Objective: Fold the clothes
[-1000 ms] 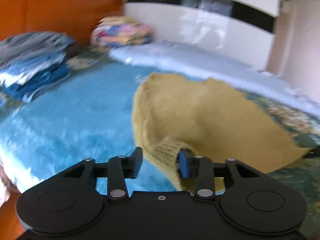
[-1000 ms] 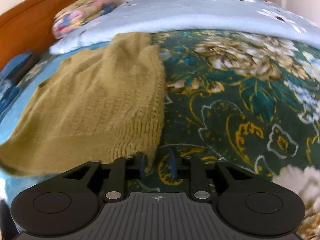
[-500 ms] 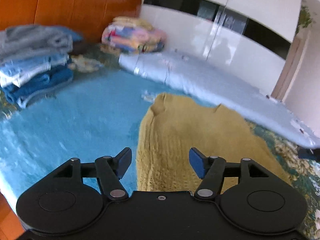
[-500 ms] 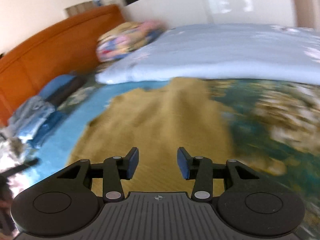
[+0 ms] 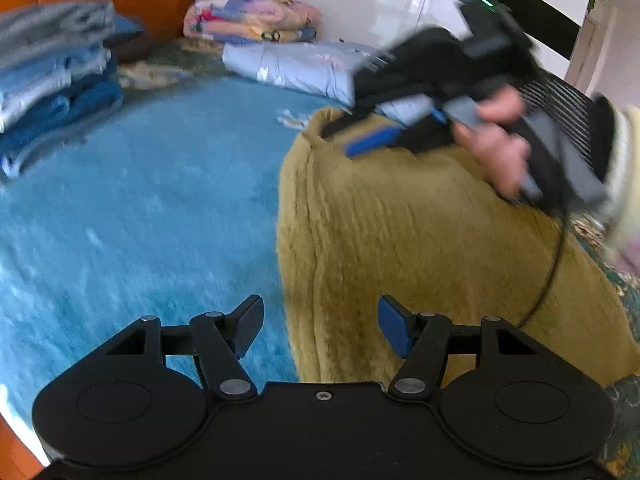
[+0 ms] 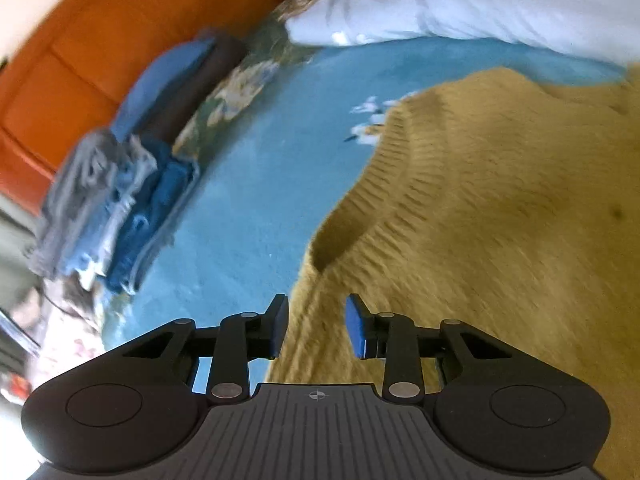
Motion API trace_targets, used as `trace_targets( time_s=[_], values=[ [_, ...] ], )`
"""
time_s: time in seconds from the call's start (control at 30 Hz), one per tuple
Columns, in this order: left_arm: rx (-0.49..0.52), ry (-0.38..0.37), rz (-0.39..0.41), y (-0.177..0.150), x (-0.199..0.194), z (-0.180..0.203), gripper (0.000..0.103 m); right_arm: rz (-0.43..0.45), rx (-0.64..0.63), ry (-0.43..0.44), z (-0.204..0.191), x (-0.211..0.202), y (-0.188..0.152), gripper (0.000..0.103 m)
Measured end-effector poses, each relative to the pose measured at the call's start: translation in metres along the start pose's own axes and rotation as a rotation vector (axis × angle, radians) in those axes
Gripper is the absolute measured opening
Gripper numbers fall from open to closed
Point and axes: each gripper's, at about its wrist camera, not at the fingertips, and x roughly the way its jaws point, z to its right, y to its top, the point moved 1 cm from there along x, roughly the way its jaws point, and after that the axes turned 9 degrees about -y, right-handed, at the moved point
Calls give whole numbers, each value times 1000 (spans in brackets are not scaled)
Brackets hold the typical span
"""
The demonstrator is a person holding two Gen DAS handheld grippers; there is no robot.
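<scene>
Nearest in the left wrist view, the left tongs (image 5: 320, 326) stand wide apart with nothing pinched, their gap hanging over the near left edge of the one mustard knitted sweater (image 5: 420, 248); the jaws opened a moment ago and hold that spread. In the right wrist view the right tongs (image 6: 316, 326) are set narrower, also empty, having just been closing a little, and they hover above the sweater's left border where the knit meets the blue blanket (image 6: 248, 184). The sweater lies spread on the bed, mostly on the blue blanket, with its right part reaching the green floral bedspread (image 5: 624, 288). Only the left view shows the second tool from outside: the right tongs with their blue pads over the sweater's far corner, gripped by a hand (image 5: 496, 140) (badly blurred, so whether the pads touch the knit I cannot tell), a thin black cable trailing down from it. Only the right view shows the sweater's dark fold pocket (image 6: 336, 236) near its left edge. Farther back, both views show one stack of folded clothes (image 5: 52, 76) in greys and blues, one pale blue quilt (image 5: 304, 64), one flowery folded bundle (image 5: 248, 12), and the orange headboard (image 6: 112, 40). White glossy wardrobe doors (image 5: 380, 4) appear in the left view alone.
</scene>
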Motion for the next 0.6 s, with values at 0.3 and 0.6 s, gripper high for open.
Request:
trace_targets(
  time_s=[0.3,0.6],
  values=[
    [-34,-77,18,-12,0,-14,62,-113,-10,-145,-9,38,9,27],
    [-18,-97,42,-16,-4,-12,63,-162,-115,-338,-42,48,10,32]
  ],
)
